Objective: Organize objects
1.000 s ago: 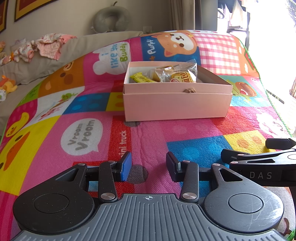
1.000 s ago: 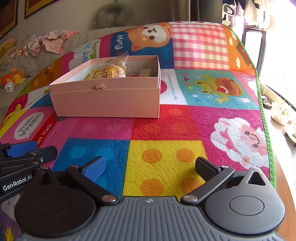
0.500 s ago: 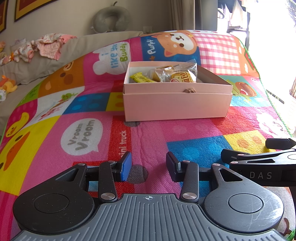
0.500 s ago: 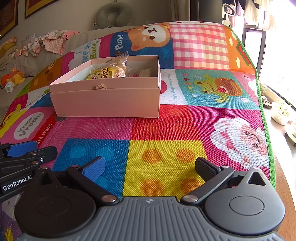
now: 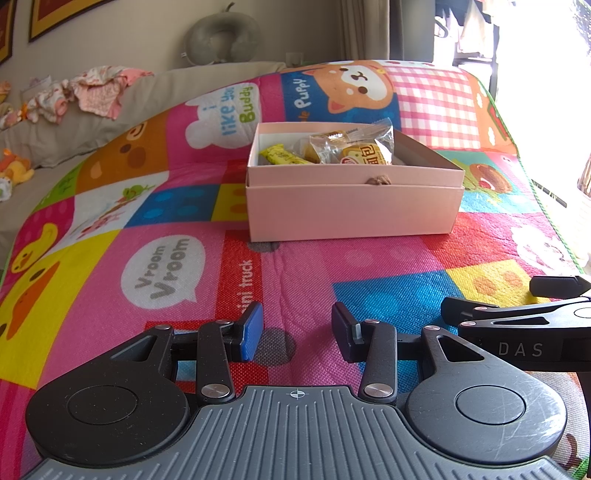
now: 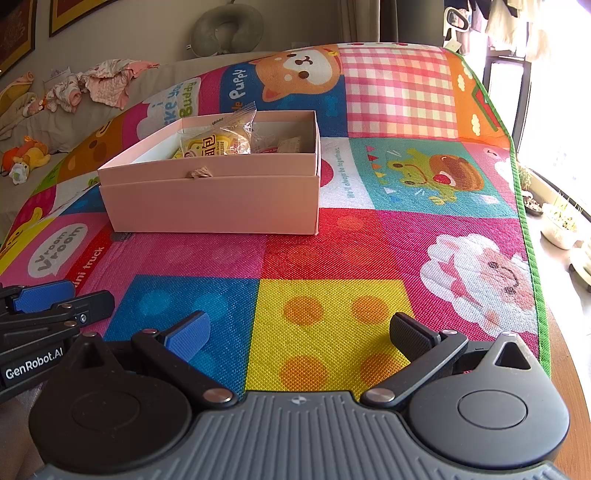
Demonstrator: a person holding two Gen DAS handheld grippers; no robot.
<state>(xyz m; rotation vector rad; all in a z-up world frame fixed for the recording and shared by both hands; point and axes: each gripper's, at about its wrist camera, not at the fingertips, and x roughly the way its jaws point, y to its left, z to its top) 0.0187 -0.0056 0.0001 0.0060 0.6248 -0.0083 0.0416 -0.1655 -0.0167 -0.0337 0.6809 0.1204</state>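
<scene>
One pink box [image 5: 351,210] sits open on the cartoon play mat [image 5: 166,258], well ahead of both grippers, its tray nested in a slightly wider base. Inside lie a yellow wrapped bar [image 5: 282,157] toward the left, a clear bread packet [image 5: 354,151] with yellow-and-red print leaning up above the rim, and a smaller wrapped sweet [image 5: 334,136] behind it; from the right wrist view, more pale wrappers [image 6: 288,144] lie in the right part of the box, perhaps two, too blurred to count. A small brown cord knot [image 5: 376,181] shows at the middle of the front wall.

The mat covers a counter whose wooden edge [image 6: 569,424] shows at the right. Beyond the mat is a grey sofa [image 5: 110,122] with a heap of pink baby clothes [image 5: 92,94], one orange plush toy [image 5: 14,170], and one grey neck pillow [image 5: 223,38] on its back. Two framed pictures [image 5: 55,14] hang on the wall.

The left gripper [image 5: 297,332] rests low over the mat, fingers a modest gap apart, holding nothing. The right gripper [image 6: 299,336] hovers beside it, fingers spread wide and empty.
</scene>
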